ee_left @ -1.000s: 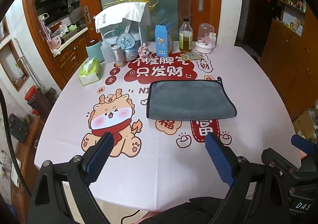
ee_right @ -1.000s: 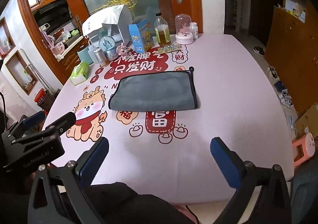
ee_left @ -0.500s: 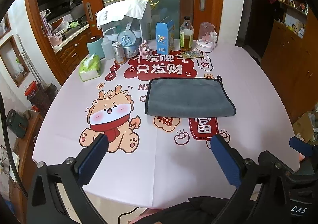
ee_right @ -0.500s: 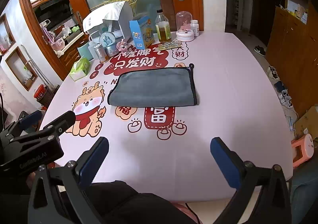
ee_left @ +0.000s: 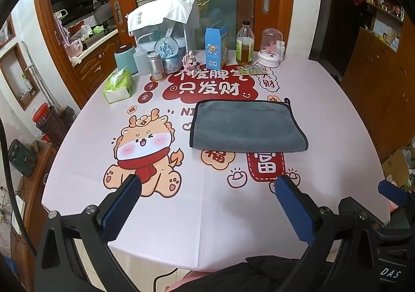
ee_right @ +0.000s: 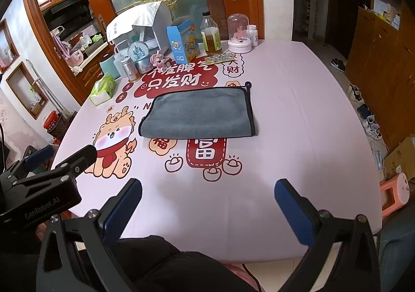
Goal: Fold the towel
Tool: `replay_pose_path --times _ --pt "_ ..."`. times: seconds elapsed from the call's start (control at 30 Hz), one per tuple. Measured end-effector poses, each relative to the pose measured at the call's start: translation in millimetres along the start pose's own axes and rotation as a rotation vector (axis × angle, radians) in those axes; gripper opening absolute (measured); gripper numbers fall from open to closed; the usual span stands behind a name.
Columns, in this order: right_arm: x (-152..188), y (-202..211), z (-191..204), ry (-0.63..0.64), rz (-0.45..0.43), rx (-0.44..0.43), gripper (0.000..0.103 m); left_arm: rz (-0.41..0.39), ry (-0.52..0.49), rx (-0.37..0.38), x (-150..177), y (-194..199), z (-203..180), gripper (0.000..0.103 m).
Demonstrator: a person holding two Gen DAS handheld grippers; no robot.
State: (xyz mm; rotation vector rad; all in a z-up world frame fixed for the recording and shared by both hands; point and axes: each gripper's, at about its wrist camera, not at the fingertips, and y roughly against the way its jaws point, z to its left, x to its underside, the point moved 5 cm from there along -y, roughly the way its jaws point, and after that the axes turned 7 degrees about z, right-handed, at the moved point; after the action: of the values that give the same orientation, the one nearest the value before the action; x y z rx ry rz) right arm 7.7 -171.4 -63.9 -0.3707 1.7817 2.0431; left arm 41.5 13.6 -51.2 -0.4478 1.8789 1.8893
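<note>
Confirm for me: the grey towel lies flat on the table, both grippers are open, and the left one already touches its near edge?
Not quite. The left gripper is open but well short of the grey towel, as the left wrist view shows. The right gripper is also open; the towel lies flat on the table.

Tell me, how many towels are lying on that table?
1. A grey towel lies flat mid-table on the printed tablecloth, ahead of both open grippers. The white cloth draped over the appliance behind isn't clearly a towel.
</note>
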Motion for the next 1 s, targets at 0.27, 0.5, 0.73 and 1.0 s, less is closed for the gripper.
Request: replay_pose_path --times 0.27,0.5,0.73,1.0 --pt "1.6 -1.1 -5.5 -0.009 0.002 0.001 0.102 0.001 -0.015 0.006 -2.1 -2.0 -4.1 0.102" --pt "2.2 -1.4 -8.9 -0.010 0.004 0.001 0.102 0.002 -0.020 0.007 -2.1 -2.1 -7.3 0.102" --pt "2.1 -0.7 -8.6 -0.010 0.004 0.002 0.102 0.004 -0.025 0.010 -2.2 -2.5 -8.7 0.102" --pt "1.4 -0.6 -8.3 -0.010 0.004 0.002 0.102 0.008 -0.024 0.011 -0.6 -3.2 -10.7 0.102"
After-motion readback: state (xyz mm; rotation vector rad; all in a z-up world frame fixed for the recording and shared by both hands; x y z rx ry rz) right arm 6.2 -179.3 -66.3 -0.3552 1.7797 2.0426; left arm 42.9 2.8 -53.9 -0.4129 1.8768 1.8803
